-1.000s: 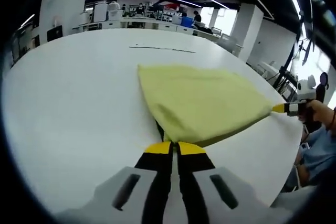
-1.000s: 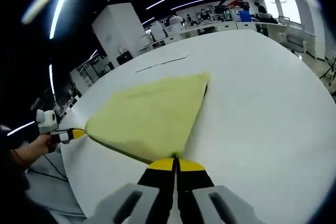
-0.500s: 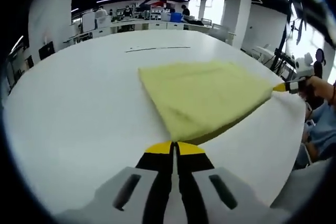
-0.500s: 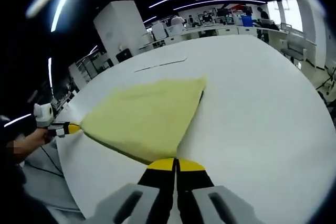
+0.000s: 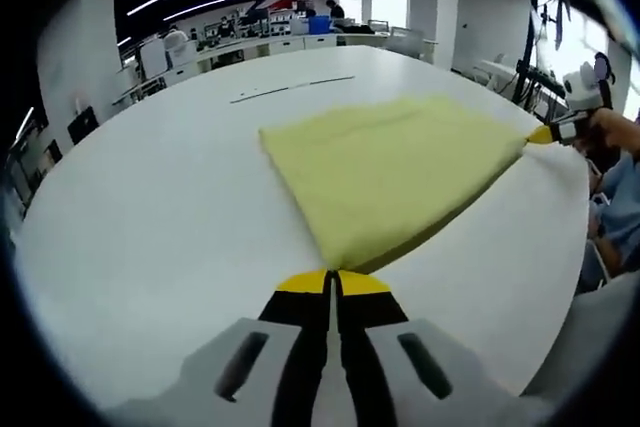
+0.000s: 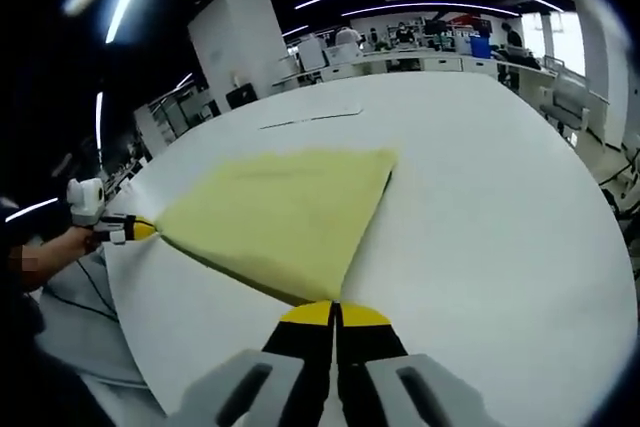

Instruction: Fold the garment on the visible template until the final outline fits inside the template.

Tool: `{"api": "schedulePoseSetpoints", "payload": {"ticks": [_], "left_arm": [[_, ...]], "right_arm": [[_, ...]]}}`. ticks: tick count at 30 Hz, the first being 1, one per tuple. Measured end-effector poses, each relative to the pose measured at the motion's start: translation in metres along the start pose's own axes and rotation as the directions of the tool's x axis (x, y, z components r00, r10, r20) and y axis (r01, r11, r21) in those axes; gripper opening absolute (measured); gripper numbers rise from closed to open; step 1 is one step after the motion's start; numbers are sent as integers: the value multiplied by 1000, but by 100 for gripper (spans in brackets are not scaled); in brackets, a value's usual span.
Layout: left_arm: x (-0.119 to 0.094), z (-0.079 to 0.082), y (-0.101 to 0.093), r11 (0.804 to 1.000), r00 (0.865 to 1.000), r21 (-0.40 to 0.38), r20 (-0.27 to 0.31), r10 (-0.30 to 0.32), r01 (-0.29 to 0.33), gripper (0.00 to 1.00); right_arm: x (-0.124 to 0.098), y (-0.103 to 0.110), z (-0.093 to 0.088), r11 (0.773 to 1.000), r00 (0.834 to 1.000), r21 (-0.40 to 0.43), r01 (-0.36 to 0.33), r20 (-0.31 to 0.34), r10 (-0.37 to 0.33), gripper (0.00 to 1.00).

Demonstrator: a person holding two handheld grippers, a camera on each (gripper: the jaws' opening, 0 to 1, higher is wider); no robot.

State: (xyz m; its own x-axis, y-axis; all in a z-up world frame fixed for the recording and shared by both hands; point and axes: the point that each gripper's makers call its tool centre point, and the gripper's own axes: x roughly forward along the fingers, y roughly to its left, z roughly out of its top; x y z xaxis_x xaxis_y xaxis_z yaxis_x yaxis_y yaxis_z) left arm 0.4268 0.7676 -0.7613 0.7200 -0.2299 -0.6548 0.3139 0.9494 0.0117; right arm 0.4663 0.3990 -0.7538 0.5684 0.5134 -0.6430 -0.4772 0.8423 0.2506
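Garment: yellow cloth [image 5: 390,172] spread on the white table [image 5: 150,217], stretched taut between the two grippers; in the right gripper view [image 6: 285,217] it reads as a flat wedge with one far corner lying free.
Left gripper [image 5: 333,277]: jaws pressed together, pinching the near corner of the cloth; seen from the right gripper view at the left [image 6: 140,230], its yellow tip on the opposite corner, held by a hand [image 6: 55,252].
Right gripper [image 6: 334,307]: jaws pressed together, pinching its near corner of the cloth; in the left gripper view it sits at the far right [image 5: 545,133], gripping the other corner.
Template: a thin dark line [image 5: 290,90] on the table beyond the cloth, apart from it; also [image 6: 310,118].
Background: desks and people far behind.
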Motion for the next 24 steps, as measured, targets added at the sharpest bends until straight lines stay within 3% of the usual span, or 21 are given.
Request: {"api": "schedulePoseSetpoints", "payload": {"ticks": [24], "left_arm": [[-13,-15,-7,999,1000,-40,-12,-28,28,0]], "right_arm": [[-15,12,-20,1000,999,-12,-20,-37,19,0]]}}
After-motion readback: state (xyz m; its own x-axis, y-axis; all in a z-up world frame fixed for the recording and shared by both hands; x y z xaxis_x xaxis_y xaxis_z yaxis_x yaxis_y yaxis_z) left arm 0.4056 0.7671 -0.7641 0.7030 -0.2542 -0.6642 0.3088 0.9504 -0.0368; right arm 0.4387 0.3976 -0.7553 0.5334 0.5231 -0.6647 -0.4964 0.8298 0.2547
